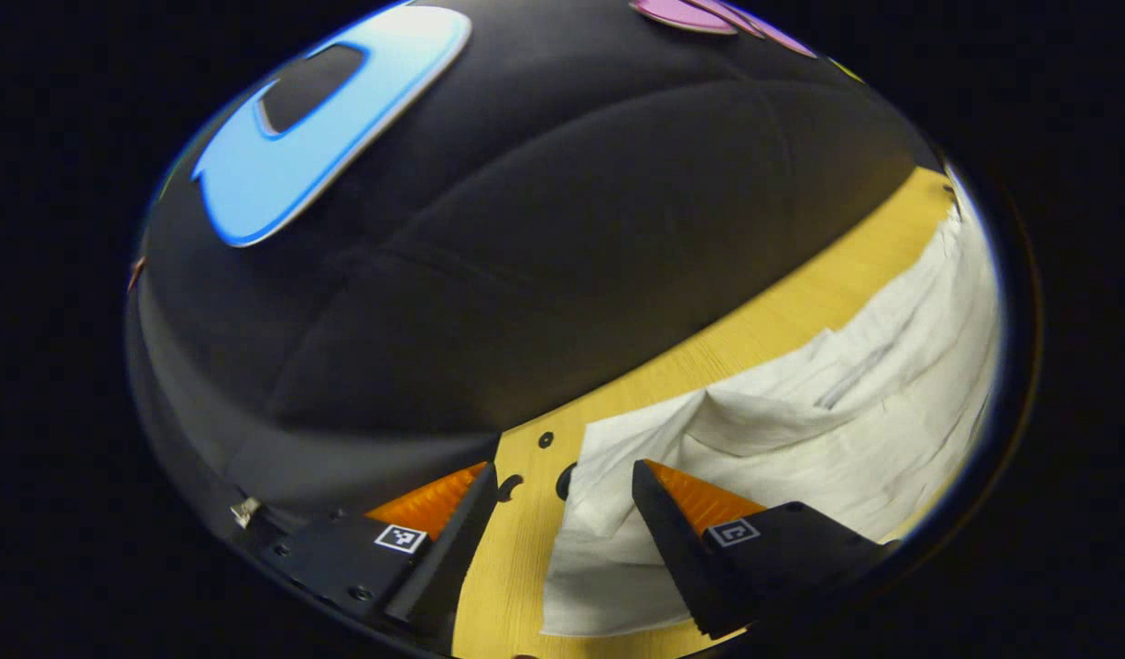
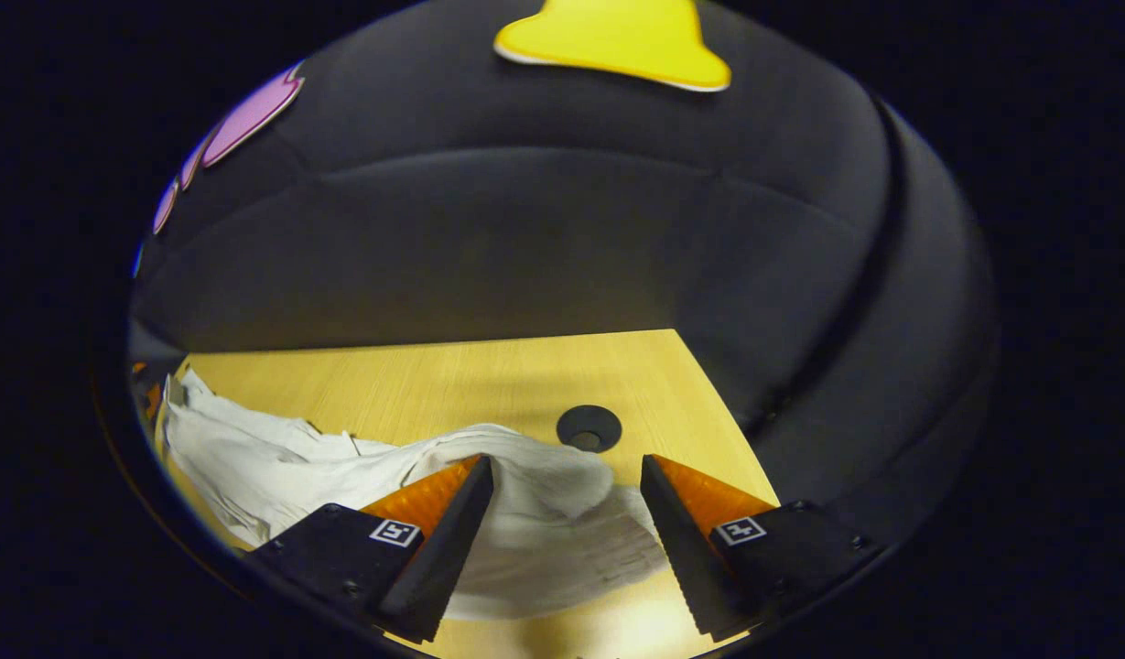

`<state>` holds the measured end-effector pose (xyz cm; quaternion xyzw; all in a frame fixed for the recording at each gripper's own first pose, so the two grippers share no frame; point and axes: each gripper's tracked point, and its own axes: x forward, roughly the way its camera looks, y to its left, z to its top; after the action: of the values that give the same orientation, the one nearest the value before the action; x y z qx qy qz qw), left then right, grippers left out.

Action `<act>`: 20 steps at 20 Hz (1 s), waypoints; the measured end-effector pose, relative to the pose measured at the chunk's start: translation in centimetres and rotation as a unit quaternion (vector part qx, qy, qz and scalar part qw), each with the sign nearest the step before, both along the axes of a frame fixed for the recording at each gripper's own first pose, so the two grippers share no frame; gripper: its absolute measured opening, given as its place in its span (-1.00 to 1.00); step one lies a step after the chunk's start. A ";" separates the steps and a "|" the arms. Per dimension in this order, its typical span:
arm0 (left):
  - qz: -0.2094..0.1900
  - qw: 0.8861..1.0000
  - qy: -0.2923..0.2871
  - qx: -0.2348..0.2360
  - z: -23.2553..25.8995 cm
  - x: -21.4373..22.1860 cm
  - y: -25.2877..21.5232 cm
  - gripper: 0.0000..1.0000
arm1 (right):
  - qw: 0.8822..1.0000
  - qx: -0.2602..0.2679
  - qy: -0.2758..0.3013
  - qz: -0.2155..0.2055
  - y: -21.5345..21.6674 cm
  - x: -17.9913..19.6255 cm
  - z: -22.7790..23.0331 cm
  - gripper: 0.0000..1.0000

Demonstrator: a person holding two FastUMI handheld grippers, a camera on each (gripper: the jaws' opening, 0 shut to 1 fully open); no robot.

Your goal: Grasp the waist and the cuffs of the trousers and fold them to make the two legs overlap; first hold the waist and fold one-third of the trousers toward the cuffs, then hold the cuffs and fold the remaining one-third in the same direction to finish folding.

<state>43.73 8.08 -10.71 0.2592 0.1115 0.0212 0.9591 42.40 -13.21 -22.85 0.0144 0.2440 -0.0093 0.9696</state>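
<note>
Now both open: left gripper [image 1: 562,490] and right gripper [image 2: 567,480], jaws apart, holding nothing. Crumpled white cloth trousers [image 1: 800,412] lying on pale yellow wooden table [image 2: 489,375], between each gripper's fingers.

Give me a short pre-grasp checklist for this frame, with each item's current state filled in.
1. Left gripper open: ok.
2. Right gripper open: ok.
3. Trousers lying on the table: ok, though rumpled.
4. Cloth between the left fingers: ok, an edge lies in the gap.
5. Cloth between the right fingers: ok, a raised fold sits there.
6. Whether these ends are waist or cuffs: cannot tell.
</note>
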 end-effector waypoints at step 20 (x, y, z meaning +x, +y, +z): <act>0.060 0.963 -0.008 -0.261 -1.3 -14.5 -2.2 0.93 | 0.988 0.067 -0.045 -0.135 -3.1 -3.0 -4.7 0.97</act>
<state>29.27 5.84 -11.99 -0.0076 0.1213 0.0506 0.9913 39.43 -16.28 -27.60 0.1130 0.1963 -0.1231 0.9662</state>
